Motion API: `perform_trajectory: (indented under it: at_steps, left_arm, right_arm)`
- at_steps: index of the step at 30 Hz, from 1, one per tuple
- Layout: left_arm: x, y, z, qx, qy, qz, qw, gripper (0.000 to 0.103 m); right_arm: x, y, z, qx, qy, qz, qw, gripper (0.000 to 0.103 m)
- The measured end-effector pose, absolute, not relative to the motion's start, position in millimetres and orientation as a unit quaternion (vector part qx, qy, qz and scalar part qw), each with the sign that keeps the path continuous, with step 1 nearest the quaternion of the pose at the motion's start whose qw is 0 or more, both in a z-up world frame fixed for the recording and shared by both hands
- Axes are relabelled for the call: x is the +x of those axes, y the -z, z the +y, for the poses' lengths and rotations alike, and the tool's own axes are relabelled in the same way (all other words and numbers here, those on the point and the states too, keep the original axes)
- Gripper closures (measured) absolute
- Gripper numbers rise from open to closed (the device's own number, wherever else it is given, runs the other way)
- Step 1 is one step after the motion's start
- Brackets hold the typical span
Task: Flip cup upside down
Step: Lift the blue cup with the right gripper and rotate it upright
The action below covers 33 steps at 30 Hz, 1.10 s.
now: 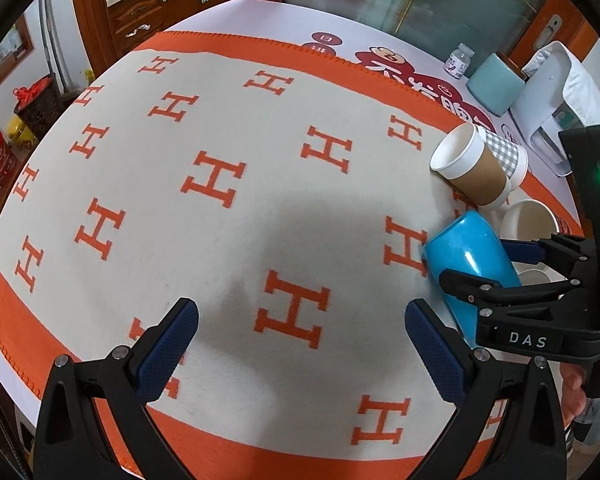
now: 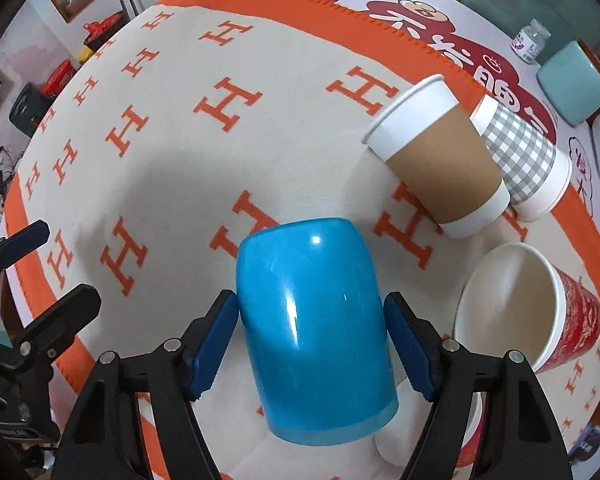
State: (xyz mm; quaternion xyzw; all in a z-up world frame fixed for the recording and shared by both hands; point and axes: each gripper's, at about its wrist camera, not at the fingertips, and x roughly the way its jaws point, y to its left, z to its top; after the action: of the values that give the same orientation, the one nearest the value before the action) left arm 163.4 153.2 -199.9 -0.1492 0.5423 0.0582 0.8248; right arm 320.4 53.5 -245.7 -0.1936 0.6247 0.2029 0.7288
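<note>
A glossy blue cup (image 2: 312, 332) sits between the pads of my right gripper (image 2: 312, 344), which is shut on it. The cup is tilted, closed base pointing away from the camera and rim toward it, above the H-patterned cloth (image 2: 172, 184). It also shows in the left wrist view (image 1: 466, 256), with the right gripper (image 1: 496, 268) around it at the right. My left gripper (image 1: 302, 344) is open and empty, low over the cloth, left of the cup.
A brown-sleeved paper cup (image 2: 440, 160) and a grey checked cup (image 2: 528, 160) stand beyond the blue cup. A red paper cup (image 2: 540, 312) stands open to its right. A teal box (image 2: 572, 80), a small bottle (image 2: 530, 42) and a white appliance (image 1: 556, 100) lie at the far right.
</note>
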Motion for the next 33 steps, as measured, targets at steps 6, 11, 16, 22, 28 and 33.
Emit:
perform_trajectory:
  at_steps: [6, 11, 16, 22, 28, 33]
  left_arm:
    - [157.3, 199.0, 153.5, -0.144, -0.062, 0.538, 0.828, 0.001]
    - [149.4, 194.0, 152.2, -0.142, -0.063, 0.533, 0.832, 0.001]
    - [141.1, 188.5, 145.4, -0.141, -0.056, 0.531, 0.833, 0.001]
    - [128.2, 181.9, 130.5, -0.136, -0.040, 0.532, 0.835, 0.001]
    - [115.1, 174.8, 108.2, -0.123, -0.018, 0.533, 0.837, 0.001]
    - [106.4, 173.8, 82.5, -0.105, 0.004, 0.540, 0.835, 0.001]
  right_arm:
    - [320.3, 242.7, 43.5, -0.153, -0.196, 0.632, 0.734, 0.029]
    - [306.8, 230.1, 22.7, -0.103, -0.195, 0.627, 0.748, 0.029]
    - [282.5, 206.2, 0.2, -0.042, -0.203, 0.613, 0.762, 0.029]
    - [241.4, 174.9, -39.5, 0.040, -0.199, 0.614, 0.762, 0.029]
    - [202.4, 161.8, -99.2, 0.119, -0.156, 0.631, 0.750, 0.029]
    - [177.5, 171.9, -154.2, 0.184, -0.083, 0.643, 0.738, 0.029]
